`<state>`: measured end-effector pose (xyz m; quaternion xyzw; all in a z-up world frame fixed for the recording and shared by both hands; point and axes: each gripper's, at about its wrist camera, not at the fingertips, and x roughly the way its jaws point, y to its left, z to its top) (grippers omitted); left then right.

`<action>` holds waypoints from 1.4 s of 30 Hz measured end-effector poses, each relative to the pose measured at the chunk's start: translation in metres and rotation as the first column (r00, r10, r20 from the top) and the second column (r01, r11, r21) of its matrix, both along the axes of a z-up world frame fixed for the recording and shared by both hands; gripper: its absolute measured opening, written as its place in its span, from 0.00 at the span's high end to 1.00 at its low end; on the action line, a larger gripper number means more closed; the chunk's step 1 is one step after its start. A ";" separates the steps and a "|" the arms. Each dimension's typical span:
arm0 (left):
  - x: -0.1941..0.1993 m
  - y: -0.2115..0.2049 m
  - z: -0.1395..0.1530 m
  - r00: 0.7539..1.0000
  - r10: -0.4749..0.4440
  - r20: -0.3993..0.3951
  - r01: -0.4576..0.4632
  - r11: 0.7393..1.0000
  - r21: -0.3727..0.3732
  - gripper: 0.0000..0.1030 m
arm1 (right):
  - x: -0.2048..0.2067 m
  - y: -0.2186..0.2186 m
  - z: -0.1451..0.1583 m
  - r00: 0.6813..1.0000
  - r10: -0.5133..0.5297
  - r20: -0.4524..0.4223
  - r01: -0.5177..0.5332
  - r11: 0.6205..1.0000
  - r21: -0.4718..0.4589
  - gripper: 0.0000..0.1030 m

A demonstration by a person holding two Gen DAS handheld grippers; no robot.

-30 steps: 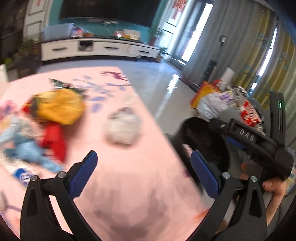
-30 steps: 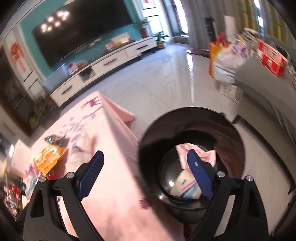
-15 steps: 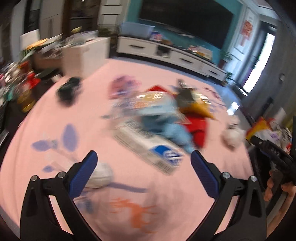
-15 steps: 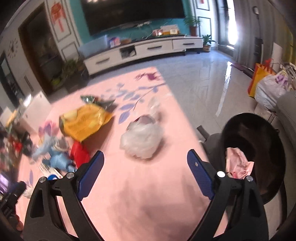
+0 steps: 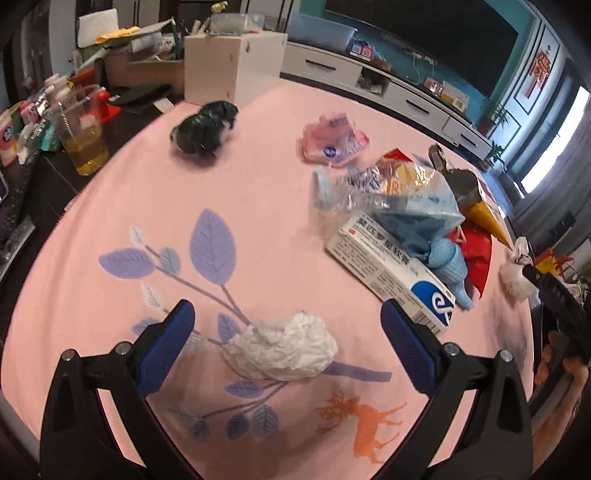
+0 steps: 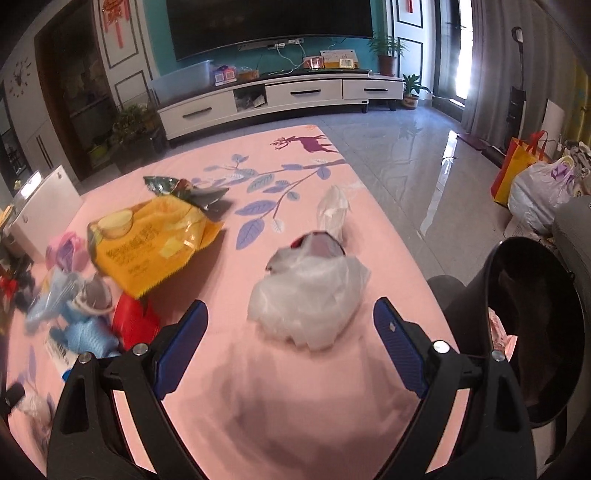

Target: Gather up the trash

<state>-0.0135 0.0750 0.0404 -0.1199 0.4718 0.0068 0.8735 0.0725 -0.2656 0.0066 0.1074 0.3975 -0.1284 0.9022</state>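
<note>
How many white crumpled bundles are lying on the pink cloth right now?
2. A crumpled tissue wad lies between the open left gripper's fingers; a knotted clear-white plastic bag lies ahead of the open right gripper. The litter pile may hide more.

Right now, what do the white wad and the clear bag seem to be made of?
White wad: probably tissue paper, matte, with soft crumpled folds. Clear bag: thin plastic film, translucent and slightly glossy; something dark red shows through.

Home living room: big wall-mounted TV (image 6: 269, 26) on teal wall, low white media console (image 6: 280, 98) with drawers, potted plants (image 6: 386, 51), glossy tile floor (image 6: 413, 155), curtained window, pink leaf-print tablecloth (image 5: 207, 236).
</note>
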 end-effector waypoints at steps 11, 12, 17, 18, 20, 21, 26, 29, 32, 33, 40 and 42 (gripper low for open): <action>0.010 0.000 -0.027 0.998 -0.007 -0.064 0.004 0.999 -0.043 0.25 | 0.039 -0.003 -0.029 0.996 0.007 -0.085 -0.012 0.998 -0.059 0.15; 0.010 -0.001 -0.027 0.998 -0.003 -0.059 0.001 0.999 -0.036 0.33 | 0.038 -0.006 -0.032 0.996 -0.002 -0.091 -0.003 0.999 -0.048 0.18; 0.011 0.000 -0.028 0.999 -0.003 -0.052 -0.002 0.996 -0.089 0.69 | 0.035 -0.018 -0.037 0.994 -0.042 -0.102 0.040 0.999 -0.021 0.43; 0.011 0.000 -0.029 0.999 -0.007 -0.052 0.001 0.994 -0.106 0.71 | 0.034 -0.018 -0.037 0.994 -0.040 -0.102 0.038 0.999 -0.021 0.47; 0.011 -0.001 -0.029 0.999 -0.010 -0.048 0.004 0.993 -0.118 0.72 | 0.030 -0.017 -0.036 0.995 -0.036 -0.093 0.034 0.999 -0.028 0.54; 0.011 -0.003 -0.028 0.999 -0.018 -0.043 0.013 0.992 -0.127 0.73 | 0.029 -0.017 -0.035 0.996 -0.035 -0.088 0.033 0.999 -0.027 0.58; 0.004 -0.014 -0.018 0.999 -0.049 0.021 0.052 0.984 -0.168 0.74 | 0.017 -0.018 -0.025 0.998 -0.039 -0.059 0.038 0.999 -0.006 0.65; -0.001 -0.020 -0.010 0.996 -0.054 0.066 0.065 0.983 -0.170 0.74 | 0.006 -0.018 -0.015 0.999 -0.041 -0.028 0.042 0.999 0.012 0.65; -0.001 -0.021 -0.006 0.995 -0.059 0.082 0.074 0.977 -0.199 0.74 | -0.006 -0.016 -0.005 0.999 -0.037 0.007 0.037 0.998 0.047 0.65; -0.001 -0.021 -0.005 0.995 -0.059 0.083 0.075 0.976 -0.205 0.74 | -0.008 -0.014 -0.003 0.999 -0.033 0.013 0.032 0.998 0.046 0.65; -0.003 -0.020 -0.005 0.995 -0.053 0.088 0.073 0.967 -0.244 0.74 | -0.025 0.011 0.010 0.998 0.037 0.050 -0.039 0.998 0.054 0.65; -0.004 -0.021 -0.004 0.994 -0.055 0.095 0.077 0.966 -0.247 0.74 | -0.026 0.018 0.011 0.997 0.054 0.052 -0.057 0.997 0.049 0.65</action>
